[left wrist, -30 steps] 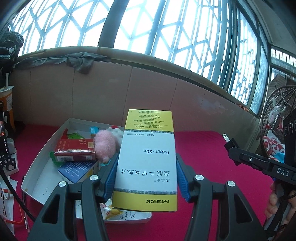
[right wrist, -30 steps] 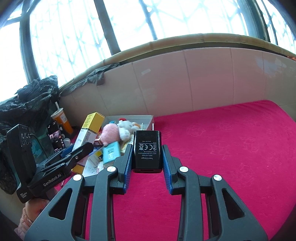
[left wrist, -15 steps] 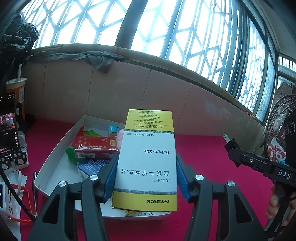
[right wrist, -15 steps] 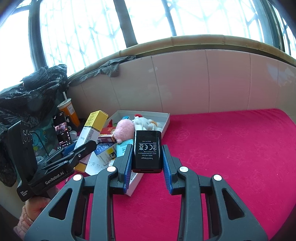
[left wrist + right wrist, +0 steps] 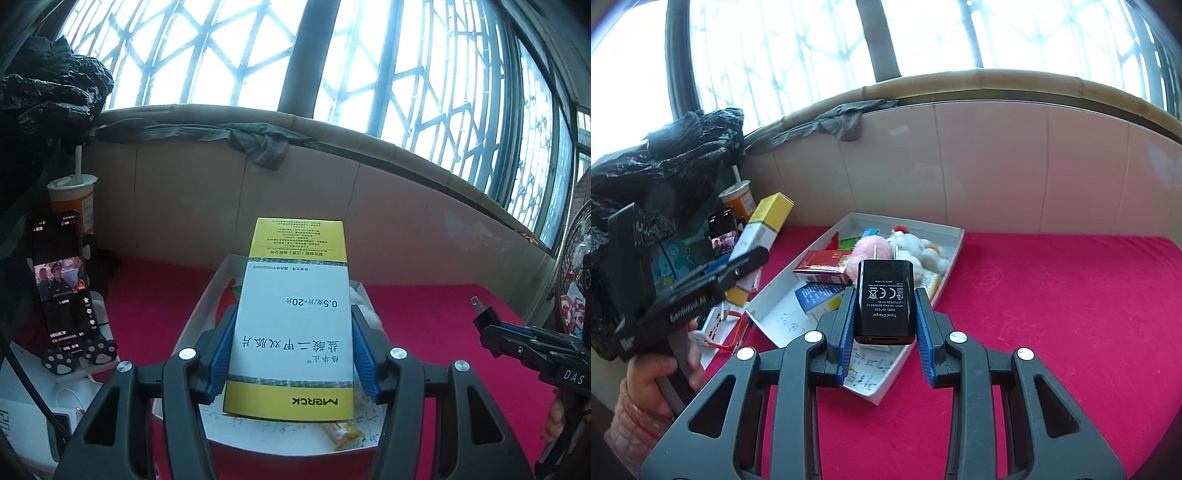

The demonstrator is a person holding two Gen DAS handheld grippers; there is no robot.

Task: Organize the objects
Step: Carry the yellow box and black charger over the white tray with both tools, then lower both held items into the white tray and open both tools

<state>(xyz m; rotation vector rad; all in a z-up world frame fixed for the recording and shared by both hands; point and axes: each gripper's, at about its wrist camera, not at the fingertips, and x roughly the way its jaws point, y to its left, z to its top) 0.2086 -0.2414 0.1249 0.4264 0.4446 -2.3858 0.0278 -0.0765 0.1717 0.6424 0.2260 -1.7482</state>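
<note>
Surface: red cloth below a tiled wall and barred windows.
Left gripper: clenched on a white and yellow medicine box, blue pads pressing its long sides, held in the air above the tray.
Right gripper: clenched on a black travel charger, plug prongs pointing away, held over the tray's near end.
Tray: shallow white box on the cloth, holding a red carton, a pink plush, a white plush and a blue box.
Left of tray: phone propped upright with its screen lit, orange cup with a straw behind it.
Person: hand in a pink sleeve gripping the left gripper's handle.
</note>
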